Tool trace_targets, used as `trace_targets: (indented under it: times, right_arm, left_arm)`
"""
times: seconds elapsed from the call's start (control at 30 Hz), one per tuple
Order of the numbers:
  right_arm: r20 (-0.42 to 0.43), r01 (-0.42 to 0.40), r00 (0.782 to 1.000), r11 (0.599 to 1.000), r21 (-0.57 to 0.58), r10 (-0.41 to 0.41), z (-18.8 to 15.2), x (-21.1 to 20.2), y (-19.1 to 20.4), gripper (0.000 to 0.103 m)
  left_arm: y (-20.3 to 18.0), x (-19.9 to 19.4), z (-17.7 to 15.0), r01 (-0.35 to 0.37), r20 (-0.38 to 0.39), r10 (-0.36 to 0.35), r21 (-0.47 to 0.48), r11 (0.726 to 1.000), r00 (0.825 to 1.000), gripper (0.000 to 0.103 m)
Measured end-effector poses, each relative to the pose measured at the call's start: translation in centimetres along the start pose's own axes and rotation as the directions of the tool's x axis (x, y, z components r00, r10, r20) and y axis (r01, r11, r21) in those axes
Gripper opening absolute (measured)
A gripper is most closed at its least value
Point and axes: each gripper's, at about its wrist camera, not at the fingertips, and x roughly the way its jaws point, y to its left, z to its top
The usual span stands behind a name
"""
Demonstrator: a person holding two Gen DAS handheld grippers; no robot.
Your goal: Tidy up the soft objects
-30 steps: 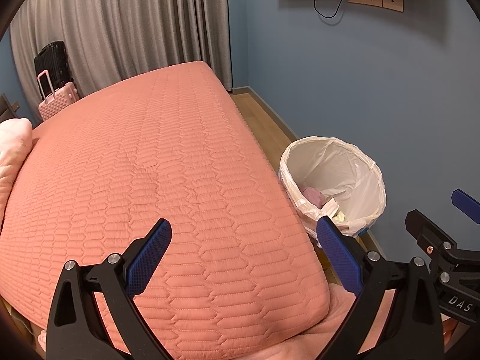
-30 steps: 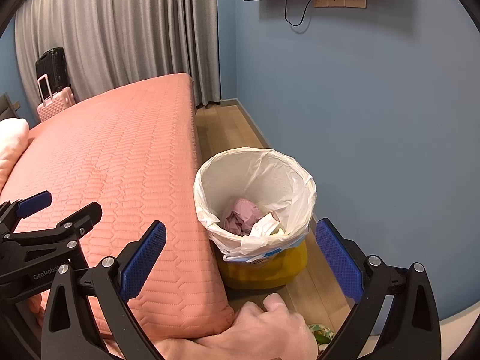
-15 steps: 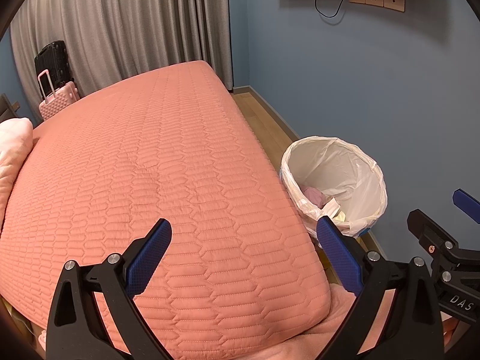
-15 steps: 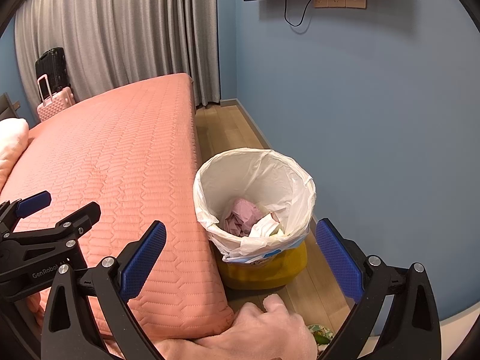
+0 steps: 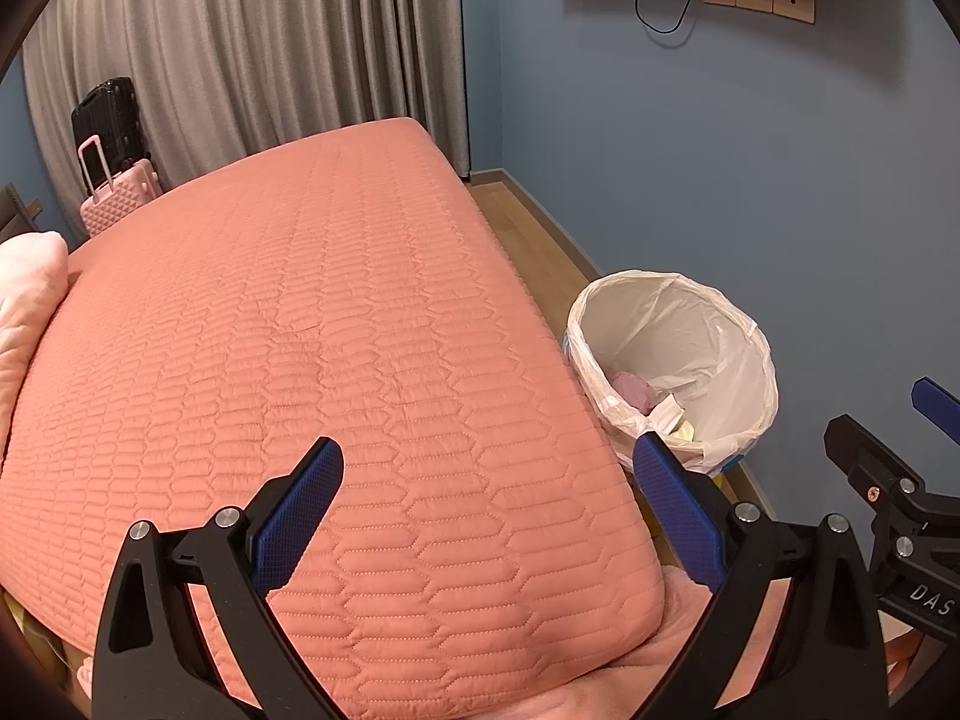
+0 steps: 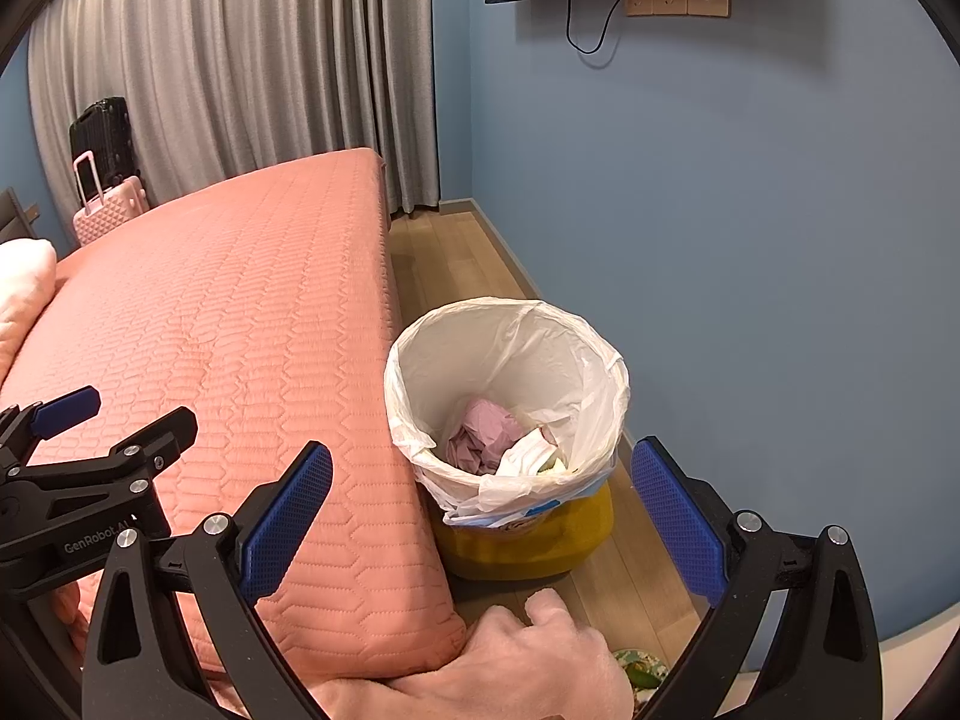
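Observation:
A salmon quilted bed cover [image 5: 312,360] [image 6: 228,324] is spread smooth over the mattress. A pale pink pillow [image 5: 27,300] [image 6: 21,282] lies at its far left edge. My left gripper [image 5: 489,510] hangs open above the near corner of the bed, nothing between its blue pads. My right gripper [image 6: 480,516] is open too, held over the gap between bed corner and bin, empty. A person's hand [image 6: 522,660] rests at the bed's near corner, below the right gripper.
A yellow bin with a white liner [image 6: 510,396] [image 5: 672,360] stands on the wood floor beside the bed, holding crumpled pink and white paper. Blue wall to the right, grey curtains [image 5: 240,60] at the back, pink and black suitcases [image 5: 114,180] far left.

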Motion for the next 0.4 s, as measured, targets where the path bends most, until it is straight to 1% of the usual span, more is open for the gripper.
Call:
trace_targets:
  times: [0.4]
  right_arm:
    - [-0.001, 0.005, 1.000, 1.000, 0.005, -0.005, 0.17, -0.28, -0.10, 0.097]
  left_arm:
    - [0.01, 0.15, -0.06, 0.004, -0.003, -0.004, -0.007, 1.000, 1.000, 0.093]
